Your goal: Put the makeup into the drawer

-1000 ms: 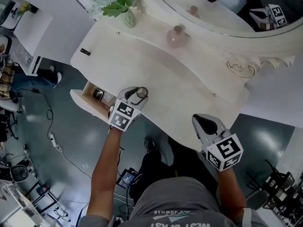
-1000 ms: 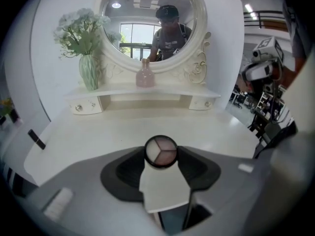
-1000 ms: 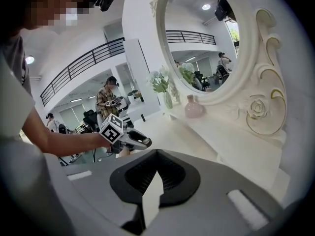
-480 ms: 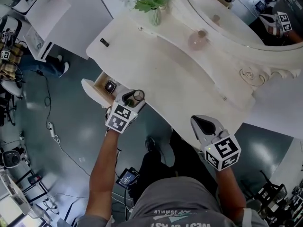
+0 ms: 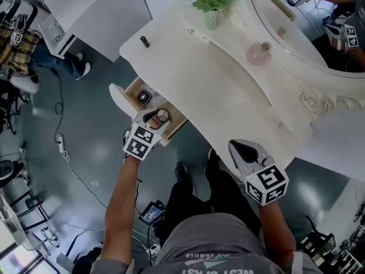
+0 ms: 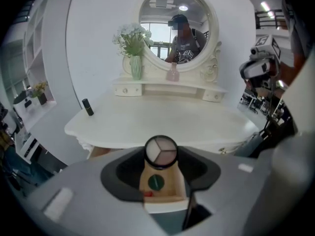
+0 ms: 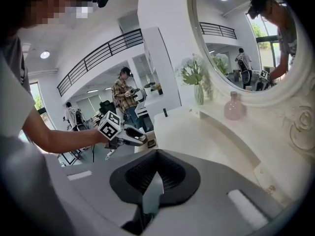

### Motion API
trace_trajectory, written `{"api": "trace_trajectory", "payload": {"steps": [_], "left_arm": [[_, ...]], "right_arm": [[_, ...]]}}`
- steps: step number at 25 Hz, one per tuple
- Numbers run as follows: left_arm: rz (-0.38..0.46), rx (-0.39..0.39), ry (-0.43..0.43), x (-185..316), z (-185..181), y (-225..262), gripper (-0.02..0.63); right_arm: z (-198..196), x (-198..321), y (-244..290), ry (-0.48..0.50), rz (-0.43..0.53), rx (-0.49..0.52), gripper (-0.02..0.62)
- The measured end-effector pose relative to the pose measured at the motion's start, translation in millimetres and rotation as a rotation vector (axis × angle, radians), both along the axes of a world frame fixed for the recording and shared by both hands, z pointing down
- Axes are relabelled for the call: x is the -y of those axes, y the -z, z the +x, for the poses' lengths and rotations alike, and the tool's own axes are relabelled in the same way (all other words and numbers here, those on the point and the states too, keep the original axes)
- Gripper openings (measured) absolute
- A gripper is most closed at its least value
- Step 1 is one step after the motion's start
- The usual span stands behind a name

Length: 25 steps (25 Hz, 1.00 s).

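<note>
Holding one compact (image 6: pixel 161 150) above one drawer (image 6: pixel 175 182)

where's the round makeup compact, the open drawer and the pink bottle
round makeup compact (image 6: pixel 161 151), left gripper view, middle of its three-shade face
open drawer (image 6: pixel 173 183), left gripper view, bare wooden floor inside
pink bottle (image 5: pixel 258 53), head view, its round body
</note>
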<state>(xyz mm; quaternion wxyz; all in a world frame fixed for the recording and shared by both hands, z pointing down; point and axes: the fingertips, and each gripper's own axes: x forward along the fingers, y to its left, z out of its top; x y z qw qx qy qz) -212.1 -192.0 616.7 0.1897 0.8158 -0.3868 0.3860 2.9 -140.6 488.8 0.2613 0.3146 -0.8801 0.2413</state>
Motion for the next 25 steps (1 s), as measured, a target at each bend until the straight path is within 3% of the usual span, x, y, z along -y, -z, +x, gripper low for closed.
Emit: {"api": "trace_trajectory", "payload": {"steps": [7,14,25], "left_arm": [[-0.015,-0.004,0.032,-15,-32,-18,0.207],[-0.085,-0.009,0.092,-39,-62,-48,0.207],[-0.077,0.003,0.110,-41,-82,-59,0.208]], "right_arm": [[-28,-7,-11,0.044,-0.026,-0.012,0.002],[-56,-29,-38,0.102,-0.099,-0.015,0.002],[-59,-42,-48,0.132,-0.114,-0.043,0.002]]}}
